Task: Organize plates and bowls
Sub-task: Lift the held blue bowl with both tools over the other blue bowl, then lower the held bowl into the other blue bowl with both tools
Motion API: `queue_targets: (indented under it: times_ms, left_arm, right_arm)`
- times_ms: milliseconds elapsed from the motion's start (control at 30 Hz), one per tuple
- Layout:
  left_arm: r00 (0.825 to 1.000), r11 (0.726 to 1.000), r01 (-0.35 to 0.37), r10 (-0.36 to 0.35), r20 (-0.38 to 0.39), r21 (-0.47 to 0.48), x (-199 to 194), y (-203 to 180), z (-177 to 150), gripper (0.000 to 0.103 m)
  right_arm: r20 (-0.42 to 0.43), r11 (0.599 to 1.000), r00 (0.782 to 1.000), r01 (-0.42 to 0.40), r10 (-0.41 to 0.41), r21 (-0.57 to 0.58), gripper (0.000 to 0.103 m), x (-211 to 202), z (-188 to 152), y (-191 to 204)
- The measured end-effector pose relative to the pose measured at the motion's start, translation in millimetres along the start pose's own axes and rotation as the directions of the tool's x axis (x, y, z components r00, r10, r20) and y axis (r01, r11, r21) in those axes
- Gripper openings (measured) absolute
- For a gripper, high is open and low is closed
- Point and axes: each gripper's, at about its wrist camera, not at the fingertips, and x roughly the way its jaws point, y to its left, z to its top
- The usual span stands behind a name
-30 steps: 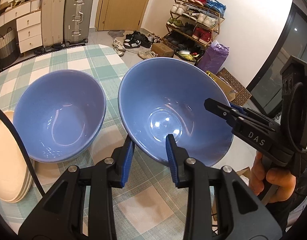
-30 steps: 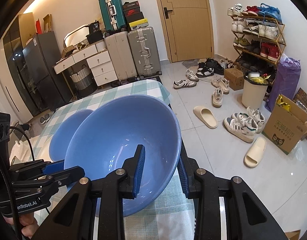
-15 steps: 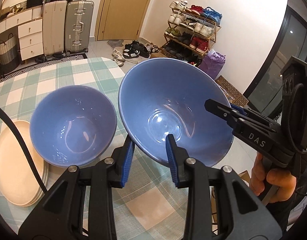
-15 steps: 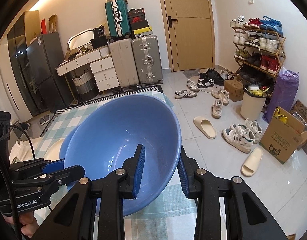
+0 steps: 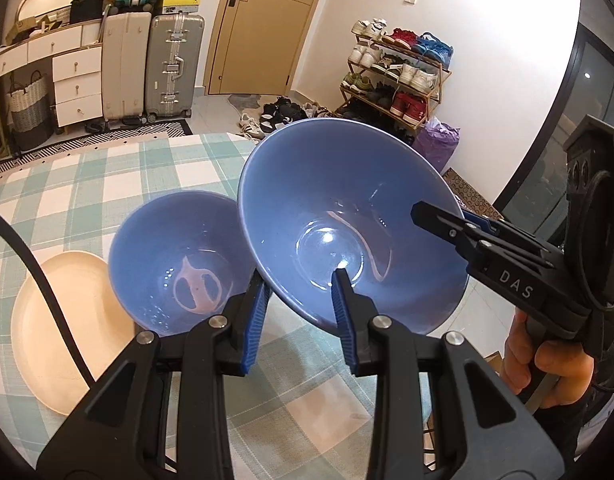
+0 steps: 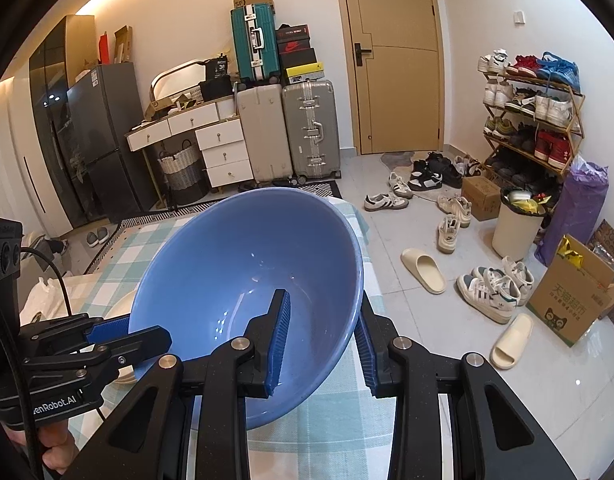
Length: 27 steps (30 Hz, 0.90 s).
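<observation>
Both grippers, left (image 5: 299, 304) and right (image 6: 322, 334), have jaws clamped on opposite rims of the big bowl (image 5: 347, 224), probably sharing its weight to nest it into the other bowl (image 5: 179, 256).

Left gripper (image 5: 301, 292) and right gripper (image 6: 323, 330) both clamped, angled downward.

Two wrist fisheyes, close, angled down, sharing blue bowl (image 5: 347, 216)

White walls, a tan door (image 6: 395, 60), suitcases (image 6: 307, 128), a shoe rack (image 6: 531, 112) and shoes strewn over pale floor tiles (image 6: 447, 280).
</observation>
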Motion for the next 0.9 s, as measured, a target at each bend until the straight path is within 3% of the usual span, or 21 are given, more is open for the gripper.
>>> queue_targets:
  times_ms: [333,900]
  left_arm:
    - [0.999,0.999,-0.043,0.044,0.025,-0.022,-29.5,33.6,8.5,0.029]
    - [0.992,0.990,-0.118,0.121,0.034,-0.077,-33.8,91.9,20.3,0.029]
  right_arm:
    - [0.002,0.999,1.000,-0.031,0.031,-0.031,0.033,11.3,12.0,35.2]
    - [-0.037,0.994,0.996,-0.084,0.081,-0.075,0.033,56.4,23.1,81.9]
